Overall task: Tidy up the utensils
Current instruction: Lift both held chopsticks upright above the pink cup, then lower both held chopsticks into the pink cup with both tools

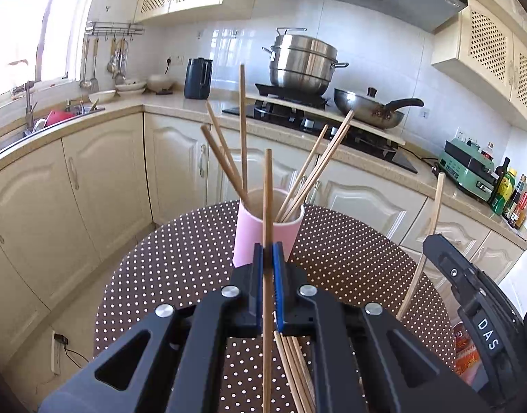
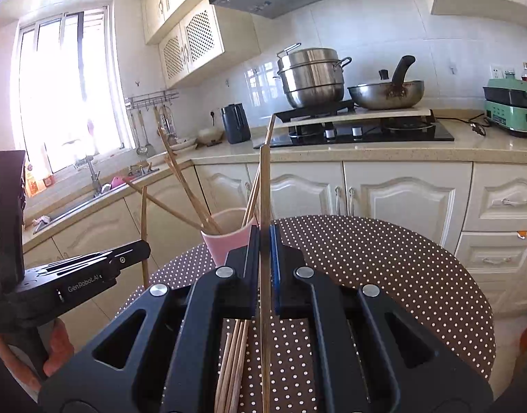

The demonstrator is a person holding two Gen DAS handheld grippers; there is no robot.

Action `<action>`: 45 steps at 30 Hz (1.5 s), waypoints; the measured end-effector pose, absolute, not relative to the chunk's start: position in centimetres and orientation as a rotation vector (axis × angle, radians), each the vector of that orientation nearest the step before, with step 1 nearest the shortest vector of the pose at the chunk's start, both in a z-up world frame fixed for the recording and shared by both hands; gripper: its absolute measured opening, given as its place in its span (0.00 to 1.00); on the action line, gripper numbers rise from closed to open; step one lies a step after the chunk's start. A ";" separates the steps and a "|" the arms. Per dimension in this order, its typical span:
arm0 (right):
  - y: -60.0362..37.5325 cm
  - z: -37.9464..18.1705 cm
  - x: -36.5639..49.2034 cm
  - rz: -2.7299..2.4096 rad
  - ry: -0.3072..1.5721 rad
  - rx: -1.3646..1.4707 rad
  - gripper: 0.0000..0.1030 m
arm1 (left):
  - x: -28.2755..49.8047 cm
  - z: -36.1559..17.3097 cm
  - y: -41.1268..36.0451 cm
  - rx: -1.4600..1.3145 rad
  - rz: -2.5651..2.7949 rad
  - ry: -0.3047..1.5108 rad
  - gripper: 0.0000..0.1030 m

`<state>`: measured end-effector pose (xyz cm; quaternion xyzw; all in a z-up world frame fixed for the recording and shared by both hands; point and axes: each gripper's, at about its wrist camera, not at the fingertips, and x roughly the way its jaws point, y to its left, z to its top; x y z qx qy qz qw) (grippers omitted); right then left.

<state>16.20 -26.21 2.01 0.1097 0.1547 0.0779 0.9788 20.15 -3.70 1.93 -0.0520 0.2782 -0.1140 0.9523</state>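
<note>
Clamped upright in the left gripper [image 1: 267, 258], one chopstick [image 1: 268, 199] stood just before the pink cup [image 1: 249, 237] of chopsticks at the polka-dot bench's [image 1: 180, 268] far edge; the right gripper [image 2: 264, 241] likewise pinched a second chopstick [image 2: 264, 186]. Loose chopsticks [image 2: 234, 361] lay beneath.

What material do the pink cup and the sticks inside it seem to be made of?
The pink cup: likely matte plastic or glazed ceramic, judging by its smooth, even pink wall and pale rim; I cannot tell which. The sticks: probably unfinished bamboo or wood chopsticks, tan, dull and thin.
</note>
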 end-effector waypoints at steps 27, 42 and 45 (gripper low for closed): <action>-24.4 12.5 23.2 0.193 0.005 0.207 0.06 | 27.2 13.7 -5.6 -0.123 -0.153 0.268 0.06; -23.7 9.8 29.3 0.183 0.002 0.218 0.06 | 32.5 11.1 -6.0 -0.151 -0.127 0.204 0.06; -23.6 9.5 29.8 0.195 0.000 0.225 0.06 | 32.9 10.4 -5.6 -0.161 -0.110 0.209 0.06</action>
